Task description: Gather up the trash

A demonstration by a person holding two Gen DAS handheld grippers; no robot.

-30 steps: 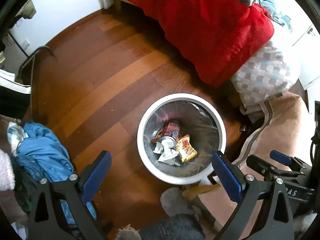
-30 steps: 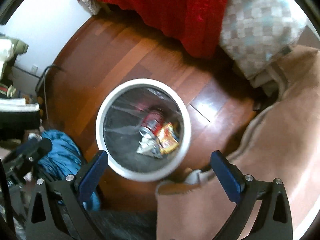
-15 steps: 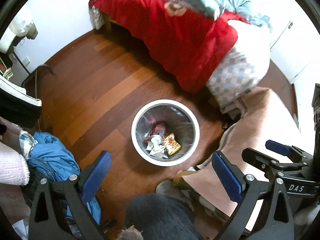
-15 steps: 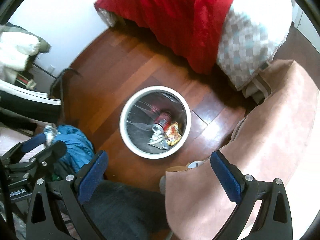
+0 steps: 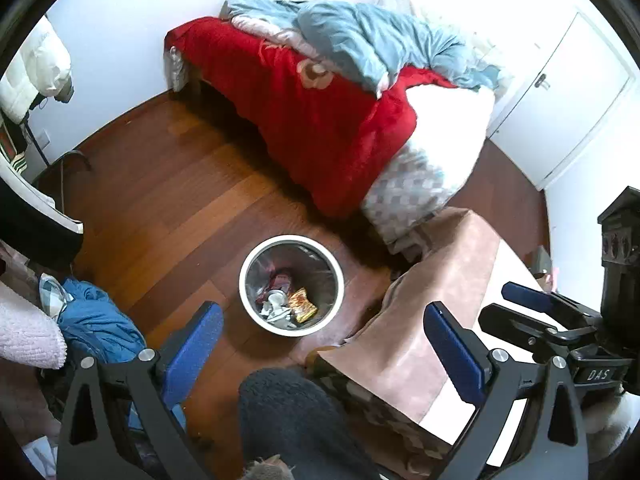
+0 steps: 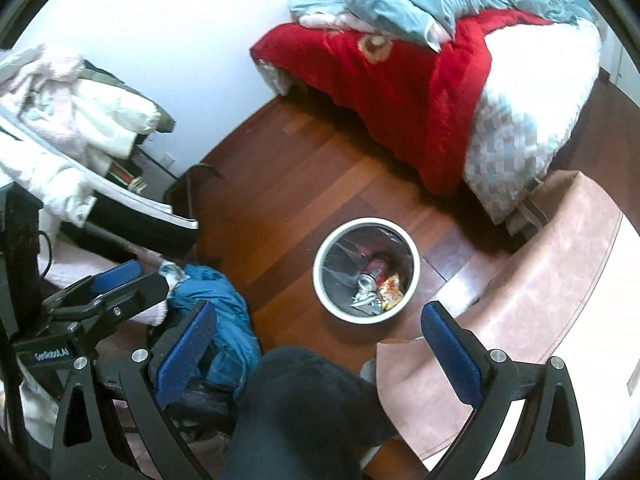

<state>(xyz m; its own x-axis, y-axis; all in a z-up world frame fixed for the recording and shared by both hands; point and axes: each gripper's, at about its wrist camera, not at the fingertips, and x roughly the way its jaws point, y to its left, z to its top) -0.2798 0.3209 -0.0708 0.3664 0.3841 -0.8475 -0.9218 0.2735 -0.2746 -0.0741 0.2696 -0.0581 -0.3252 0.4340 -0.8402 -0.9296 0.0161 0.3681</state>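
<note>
A round white trash bin [image 5: 245, 268] with a clear liner stands on the wooden floor; it also shows in the right wrist view [image 6: 320, 276]. Inside lie a red can [image 6: 374, 270], a yellow snack wrapper [image 5: 303, 300] and crumpled white paper [image 5: 276, 308]. My left gripper [image 5: 322, 338] is open and empty, high above and in front of the bin. My right gripper [image 6: 318, 338] is open and empty too, also well above the bin. Each gripper shows at the edge of the other's view.
A bed with a red blanket [image 5: 316, 120] and blue duvet stands behind the bin. A pink-brown mat [image 5: 432, 304] covers a surface to the right. Blue clothes [image 5: 96, 324] lie on the floor at left. My dark-trousered knee [image 6: 304, 408] is below. A white door [image 5: 568, 96] is far right.
Both grippers have risen and pulled back from the bin, which now looks much smaller. More of the bed, wall and door has come into view. Both stayed open.
</note>
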